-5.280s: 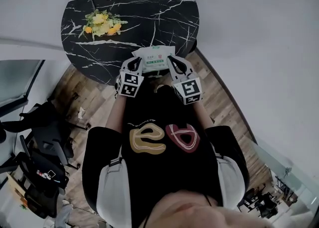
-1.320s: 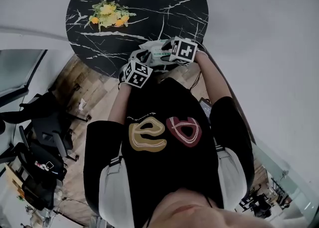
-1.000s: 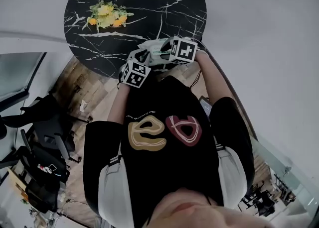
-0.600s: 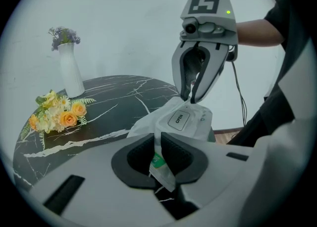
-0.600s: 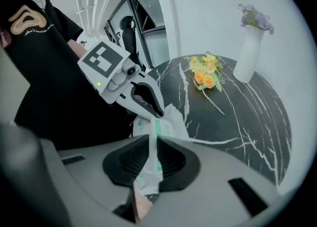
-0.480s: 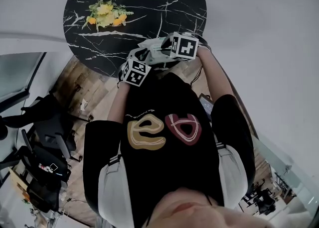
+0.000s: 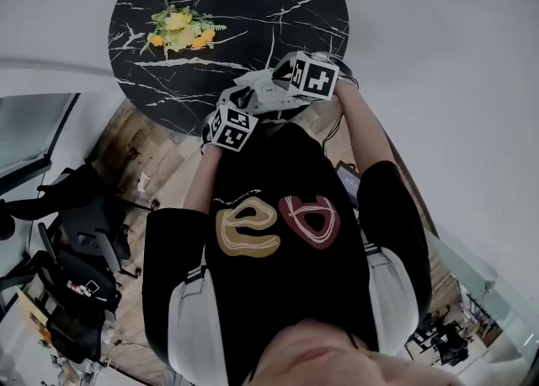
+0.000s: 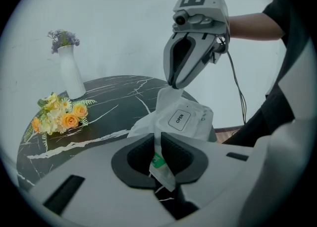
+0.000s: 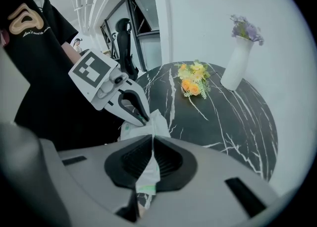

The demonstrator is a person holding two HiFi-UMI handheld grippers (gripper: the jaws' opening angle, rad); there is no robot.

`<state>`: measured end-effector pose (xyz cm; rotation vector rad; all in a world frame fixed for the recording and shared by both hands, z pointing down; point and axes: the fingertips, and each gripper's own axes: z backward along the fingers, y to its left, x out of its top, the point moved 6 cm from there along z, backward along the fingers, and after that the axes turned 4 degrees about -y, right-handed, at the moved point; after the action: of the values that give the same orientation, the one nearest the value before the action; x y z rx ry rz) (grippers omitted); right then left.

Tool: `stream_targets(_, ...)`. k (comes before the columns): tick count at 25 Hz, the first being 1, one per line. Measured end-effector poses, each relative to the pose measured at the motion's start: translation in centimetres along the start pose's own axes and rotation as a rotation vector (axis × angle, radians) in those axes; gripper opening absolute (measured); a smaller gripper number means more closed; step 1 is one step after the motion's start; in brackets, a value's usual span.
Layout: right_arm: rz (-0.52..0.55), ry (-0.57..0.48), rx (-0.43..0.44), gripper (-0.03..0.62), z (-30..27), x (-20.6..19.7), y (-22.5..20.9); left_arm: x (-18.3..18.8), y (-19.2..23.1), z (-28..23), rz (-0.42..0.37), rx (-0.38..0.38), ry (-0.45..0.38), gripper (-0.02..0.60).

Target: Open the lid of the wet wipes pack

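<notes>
Since a second ago the right claw (image 9: 151, 155) has risen slightly, its jaws closing on a thin upper edge of the white soft plastic wet wipes pack (image 8: 200, 118), which is held up between both claws over the near rim of the round black marble-pattern counter (image 7: 253, 5). The left claw (image 8: 157, 146), nearly shut, pinches the pack's lower edge and slopes downward; the right points steeply down. The rectangular lid tab marked OPEN (image 8: 179, 118) lies flat, and a yellow-orange flower bunch (image 8: 55, 116) and white vase (image 8: 70, 76) stand well clear.

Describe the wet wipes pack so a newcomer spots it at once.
Start at the round black marble table; go to its near edge. The wet wipes pack is the soft white pouch there, unlike the flowers and vase, with an OPEN label.
</notes>
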<state>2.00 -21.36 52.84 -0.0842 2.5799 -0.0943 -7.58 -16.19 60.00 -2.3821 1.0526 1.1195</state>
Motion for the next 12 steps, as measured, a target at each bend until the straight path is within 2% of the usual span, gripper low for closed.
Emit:
stream_targets(5,-0.003,-0.030,-0.025,0.020,0.0,0.3,-0.9,0.0,0.1,0.0,0.000,0.002,-0.002,0.052)
stream_targets(12,-0.025,-0.019,-0.022,0.020,-0.2,0.1,-2.0,0.1,0.1,-0.1,-0.015,-0.003,0.001,0.052)
